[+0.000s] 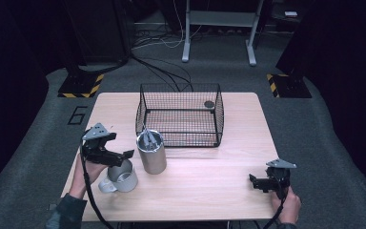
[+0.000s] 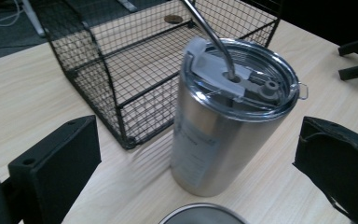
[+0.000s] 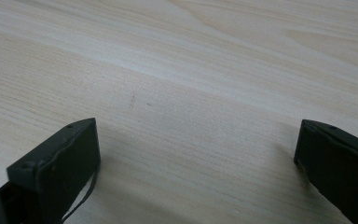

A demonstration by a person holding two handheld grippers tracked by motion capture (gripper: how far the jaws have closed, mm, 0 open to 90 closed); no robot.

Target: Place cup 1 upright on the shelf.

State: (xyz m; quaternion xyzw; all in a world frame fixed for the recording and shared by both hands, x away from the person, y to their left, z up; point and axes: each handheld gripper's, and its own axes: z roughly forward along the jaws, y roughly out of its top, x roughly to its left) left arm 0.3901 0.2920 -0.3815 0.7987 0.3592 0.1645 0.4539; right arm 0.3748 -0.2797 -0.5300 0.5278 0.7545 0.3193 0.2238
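- Two risks stood out; the wire basket (image 1: pixel 179 114) at twelve o'clock was the largest thing near the work.
- The steel tumbler (image 1: pixel 151 152) stood upright just before it; a jaw clipping its straw (image 2: pixel 209 35) could tip it.
- The handled mug (image 1: pixel 119 177) at seven o'clock might get knocked.
- Left gripper (image 1: pixel 124 155) was released over the mug, jaws wide.
- Right gripper (image 1: pixel 253 181) lay released at four o'clock, idle.

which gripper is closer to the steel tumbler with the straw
Left. The left gripper hovers open just beside the tumbler, over the mug; the right gripper is far across the table.
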